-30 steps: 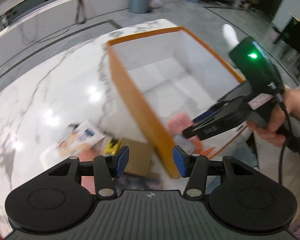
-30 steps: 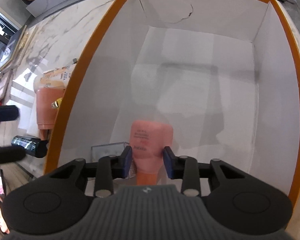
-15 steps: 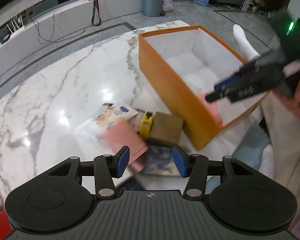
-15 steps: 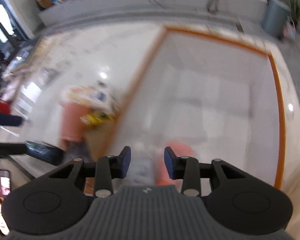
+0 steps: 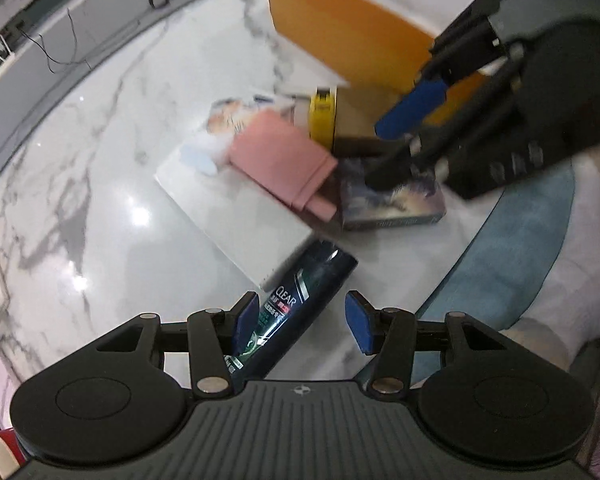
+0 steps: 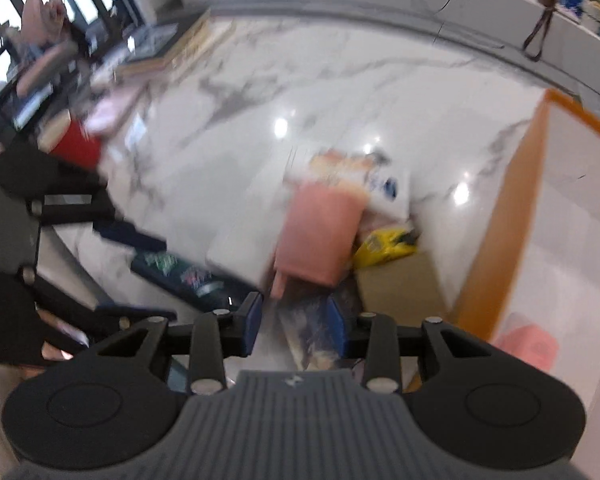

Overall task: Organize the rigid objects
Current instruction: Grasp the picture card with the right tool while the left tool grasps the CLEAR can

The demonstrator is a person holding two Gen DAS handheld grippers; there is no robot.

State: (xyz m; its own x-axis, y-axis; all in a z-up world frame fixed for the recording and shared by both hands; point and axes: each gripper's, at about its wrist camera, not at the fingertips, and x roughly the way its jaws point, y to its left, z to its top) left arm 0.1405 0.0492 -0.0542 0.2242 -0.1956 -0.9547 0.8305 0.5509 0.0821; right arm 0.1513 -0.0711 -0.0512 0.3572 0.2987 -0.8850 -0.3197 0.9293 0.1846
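1. Left hand-held gripper [image 5: 302,322] points steeply down at the marble counter [image 5: 112,168], jaws apart and gripping nothing; the dark shampoo bottle [image 5: 300,304] lies flat between the pads, not pressed.
2. Right hand-held gripper [image 6: 296,324] angled down over the patterned box [image 5: 392,204], jaws narrow and empty, no contact visible.
3. Pink bottle [image 5: 284,162] lies on the white box [image 5: 236,216], beside the orange box [image 5: 352,36].

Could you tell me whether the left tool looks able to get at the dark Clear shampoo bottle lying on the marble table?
Probably yes: the left tool is open, the dark Clear shampoo bottle lies between its fingers, and nothing covers that end.
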